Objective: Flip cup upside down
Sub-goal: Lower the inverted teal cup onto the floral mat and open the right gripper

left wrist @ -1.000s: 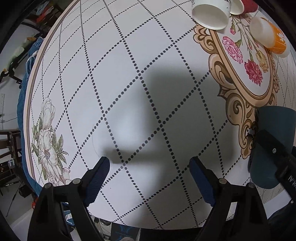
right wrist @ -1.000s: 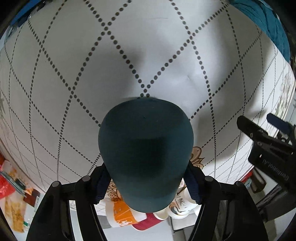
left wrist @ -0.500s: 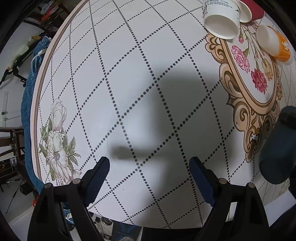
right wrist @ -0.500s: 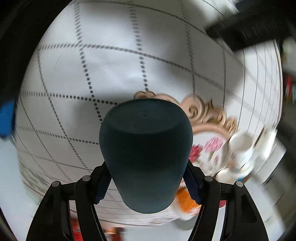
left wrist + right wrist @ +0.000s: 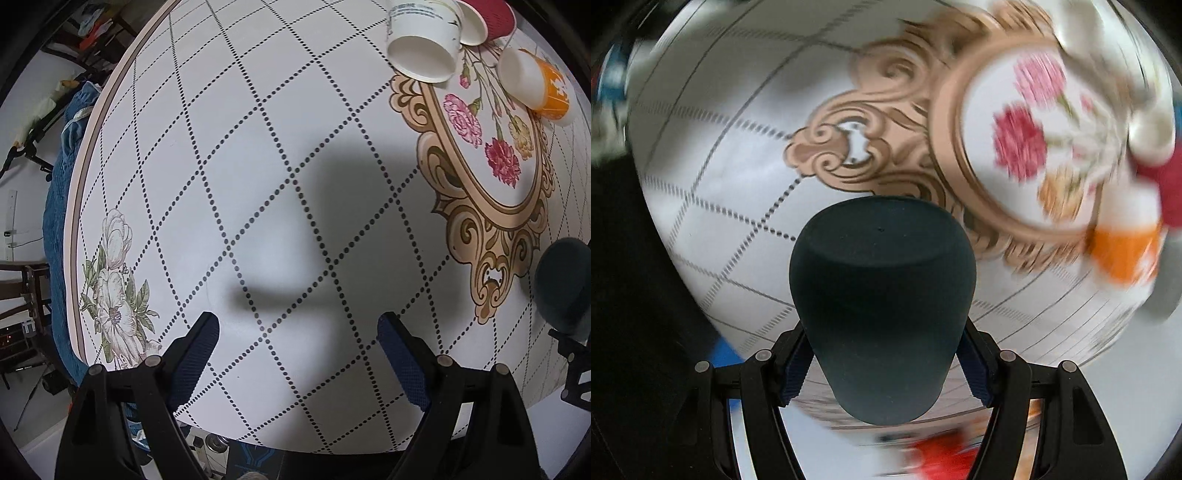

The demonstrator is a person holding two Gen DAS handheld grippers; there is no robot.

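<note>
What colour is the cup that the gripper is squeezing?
Dark teal, almost black. The cup shows best in the right wrist view.

The left gripper [image 5: 297, 354] has two matte black angular arms, each ending in a dark navy pad [image 5: 195, 354] with a fine cross-hatched grip texture, and round silver-grey screw heads sit on the black links just behind the pads. The right gripper [image 5: 882, 365] has the same black linkage, the same pale round screws and blue ribbed pads [image 5: 975, 373] along the inner faces of its fingers.
</note>
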